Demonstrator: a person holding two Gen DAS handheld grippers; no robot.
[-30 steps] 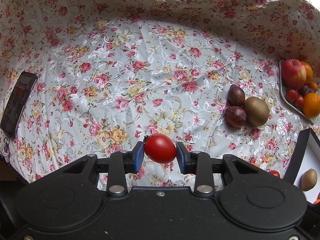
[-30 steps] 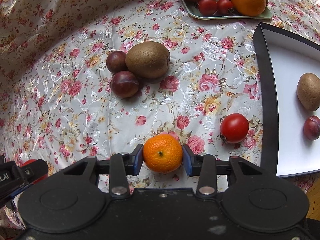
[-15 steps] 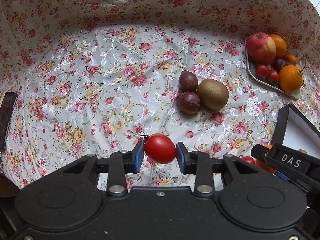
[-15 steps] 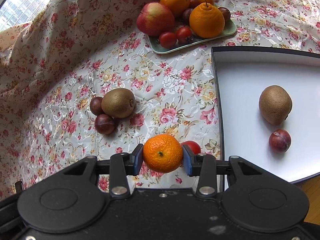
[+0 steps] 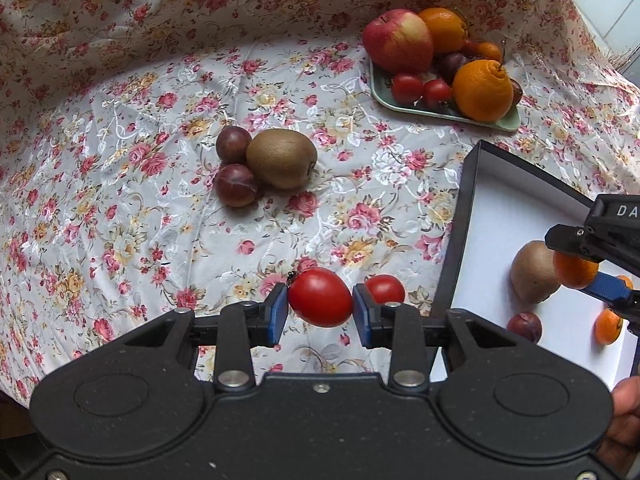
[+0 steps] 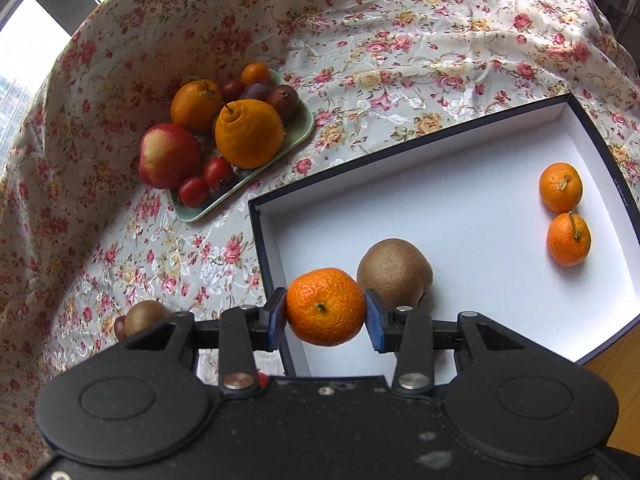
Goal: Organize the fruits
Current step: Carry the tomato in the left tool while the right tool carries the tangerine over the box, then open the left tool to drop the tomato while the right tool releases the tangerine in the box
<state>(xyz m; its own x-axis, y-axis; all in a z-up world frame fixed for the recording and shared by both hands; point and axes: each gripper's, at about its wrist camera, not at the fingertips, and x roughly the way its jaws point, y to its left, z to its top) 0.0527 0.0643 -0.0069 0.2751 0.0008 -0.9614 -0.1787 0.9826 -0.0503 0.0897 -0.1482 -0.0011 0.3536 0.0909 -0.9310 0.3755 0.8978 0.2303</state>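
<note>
My left gripper (image 5: 320, 305) is shut on a red tomato (image 5: 319, 297), held above the floral cloth just left of the black-rimmed white box (image 5: 454, 256). A second tomato (image 5: 385, 287) lies on the cloth behind it. My right gripper (image 6: 325, 313) is shut on a mandarin (image 6: 325, 306), held over the near left corner of the box (image 6: 256, 216). It also shows in the left wrist view (image 5: 588, 276), over the box. In the box lie a kiwi (image 6: 394, 273), two mandarins (image 6: 560, 186) (image 6: 568, 238) and a plum (image 5: 524, 326).
A green tray (image 6: 298, 136) at the back holds an apple (image 6: 169, 155), oranges, small tomatoes and plums. On the cloth a kiwi (image 5: 281, 157) lies against two plums (image 5: 233, 144) (image 5: 235, 185). The cloth rises in folds at the back.
Both grippers have swung right toward the box with their fruit. The right gripper has moved from over the cloth to over the box's corner.
</note>
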